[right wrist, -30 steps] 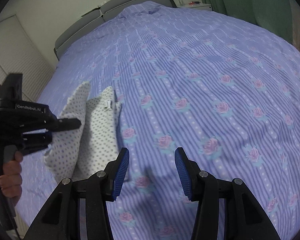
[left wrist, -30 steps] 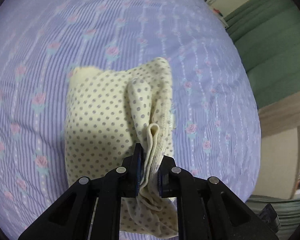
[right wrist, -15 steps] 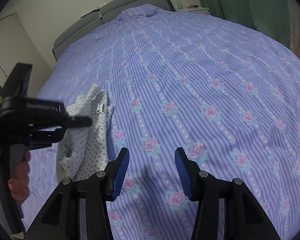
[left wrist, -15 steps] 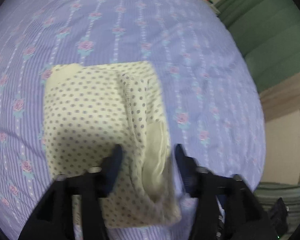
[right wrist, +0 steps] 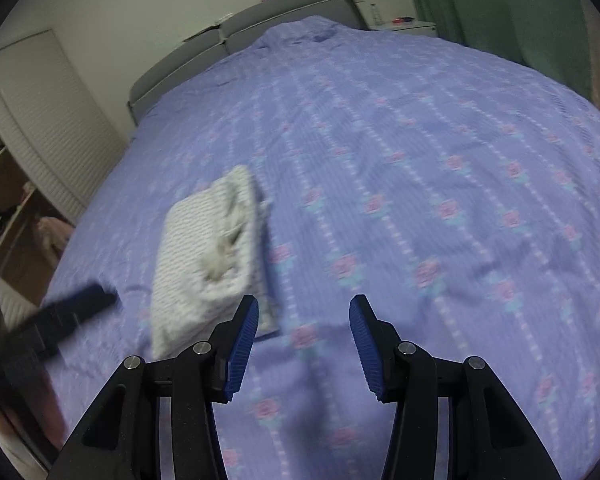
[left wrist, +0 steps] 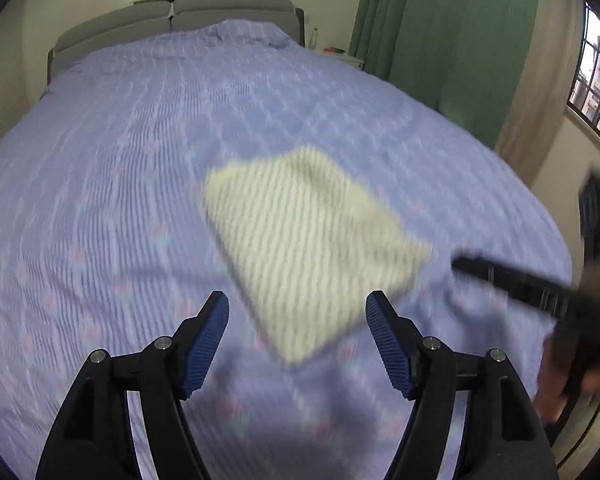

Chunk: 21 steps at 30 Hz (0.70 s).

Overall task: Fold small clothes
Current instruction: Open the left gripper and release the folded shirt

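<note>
My left gripper point(left wrist: 297, 334) stands with its blue-padded jaws well apart; they have just been opening, and nothing sits between them now. Just ahead of the fingertips lies the cream dotted garment point(left wrist: 308, 236), folded into a rough rectangle, flat on the bedspread point(left wrist: 140, 160) and free of both tools. The view from this wrist is smeared by motion, so I cannot make out the dots or the fold lines clearly.

My right gripper point(right wrist: 303, 342) also has its jaws apart, with only bare purple cover between the pads. From this wrist the garment point(right wrist: 208, 256) lies just ahead and to the left of the left finger, its near corner running up close to that fingertip without my being able to tell whether they touch. One rumpled layer bunches near the garment's right edge.

Each wrist catches the other tool as a dark blur: the right one at the far right edge of the left view point(left wrist: 516, 280), the left one low at the left of the right view point(right wrist: 60, 316).

Further out, the striped, rose-printed bedspread covers the whole bed up to a grey padded headboard point(left wrist: 172, 12). Green curtains point(left wrist: 440, 40) hang on the right, and a window point(left wrist: 598, 92) shows beyond them.
</note>
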Tool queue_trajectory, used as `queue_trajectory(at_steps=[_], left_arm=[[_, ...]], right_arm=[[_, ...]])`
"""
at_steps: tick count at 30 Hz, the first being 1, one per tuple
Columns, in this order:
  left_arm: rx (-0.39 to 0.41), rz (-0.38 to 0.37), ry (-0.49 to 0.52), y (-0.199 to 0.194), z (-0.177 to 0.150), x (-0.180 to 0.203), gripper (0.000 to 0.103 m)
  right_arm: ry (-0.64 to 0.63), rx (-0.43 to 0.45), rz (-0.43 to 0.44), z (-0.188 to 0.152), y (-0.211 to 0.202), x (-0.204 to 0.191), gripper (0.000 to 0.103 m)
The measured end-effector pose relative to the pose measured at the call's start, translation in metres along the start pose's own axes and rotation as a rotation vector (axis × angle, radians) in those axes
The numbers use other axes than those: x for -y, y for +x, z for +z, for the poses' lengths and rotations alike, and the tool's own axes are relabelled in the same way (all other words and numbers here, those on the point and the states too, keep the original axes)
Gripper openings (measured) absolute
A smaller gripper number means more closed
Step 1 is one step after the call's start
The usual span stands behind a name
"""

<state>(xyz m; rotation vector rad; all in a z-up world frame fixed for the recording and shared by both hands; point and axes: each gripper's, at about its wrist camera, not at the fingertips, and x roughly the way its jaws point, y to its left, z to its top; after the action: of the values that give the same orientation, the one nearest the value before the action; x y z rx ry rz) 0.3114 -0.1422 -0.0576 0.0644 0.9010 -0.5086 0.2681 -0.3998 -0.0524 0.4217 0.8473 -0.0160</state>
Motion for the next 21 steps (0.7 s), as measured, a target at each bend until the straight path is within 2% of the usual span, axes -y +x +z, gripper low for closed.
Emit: queue_trajectory(at_steps=[3, 5, 8, 12, 15, 16, 18, 21], left_arm=[[-0.026, -0.004, -0.081, 0.010, -0.026, -0.015, 0.070], [-0.036, -0.012, -0.120, 0.014, -0.034, -0.022, 0.070], [-0.040, -0.018, -0.159, 0.013, -0.040, -0.032, 0.070], [0.025, -0.025, -0.224, 0.016, -0.023, -0.043, 0.070], [0.051, -0.029, -0.259, 0.015, -0.009, -0.046, 0.071], [0.057, -0.034, -0.259, 0.016, -0.006, -0.046, 0.071], [0.069, -0.043, -0.262, 0.020, 0.001, -0.044, 0.071], [0.066, -0.061, -0.267, 0.023, 0.008, -0.045, 0.071]], right_arm=[[0.005, -0.024, 0.050, -0.005, 0.013, -0.018, 0.049], [0.000, -0.020, 0.033, -0.005, 0.021, -0.032, 0.049], [-0.114, -0.008, 0.012, 0.003, 0.027, -0.059, 0.049], [-0.238, -0.006, 0.027, 0.024, 0.042, -0.090, 0.047], [-0.230, -0.065, 0.071, 0.039, 0.061, -0.096, 0.030], [-0.213, -0.088, 0.063, 0.042, 0.065, -0.097, 0.030], [-0.226, -0.066, 0.078, 0.044, 0.063, -0.101, 0.030], [-0.232, -0.124, 0.031, 0.037, 0.075, -0.097, 0.030]])
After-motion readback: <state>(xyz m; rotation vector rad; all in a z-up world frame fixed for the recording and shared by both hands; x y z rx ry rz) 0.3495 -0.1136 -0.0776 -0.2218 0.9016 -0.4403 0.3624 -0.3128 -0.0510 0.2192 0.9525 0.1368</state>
